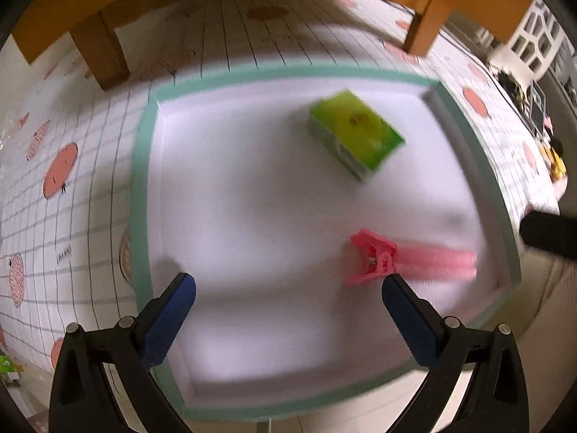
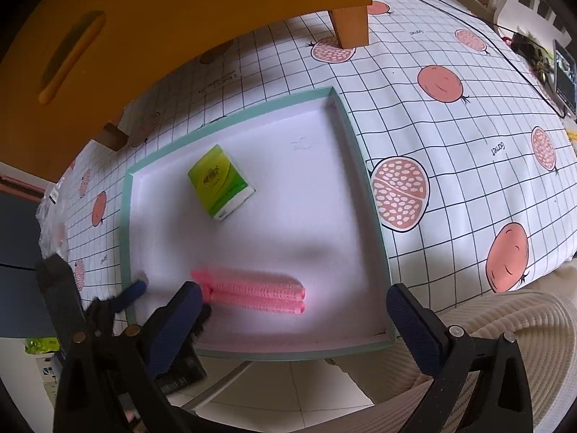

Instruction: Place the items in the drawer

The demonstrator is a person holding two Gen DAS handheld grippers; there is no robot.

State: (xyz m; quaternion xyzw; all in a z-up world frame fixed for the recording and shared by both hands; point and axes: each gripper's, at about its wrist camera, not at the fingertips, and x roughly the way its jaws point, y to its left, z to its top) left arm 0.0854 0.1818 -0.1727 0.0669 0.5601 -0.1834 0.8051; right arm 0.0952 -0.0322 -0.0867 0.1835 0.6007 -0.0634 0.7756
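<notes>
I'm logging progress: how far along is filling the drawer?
Done: the green packet and the pink hair clip both lie inside the teal-rimmed drawer. In hand: nothing; the left claw and right claw are open. Left: no other loose items show; closing may remain.

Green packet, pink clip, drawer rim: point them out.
Green packet (image 2: 219, 180): right wrist view, middle of its top face.
Pink clip (image 2: 252, 290): right wrist view, mid-length of its long pink body.
Drawer rim (image 2: 230, 121): right wrist view, far teal edge.
</notes>
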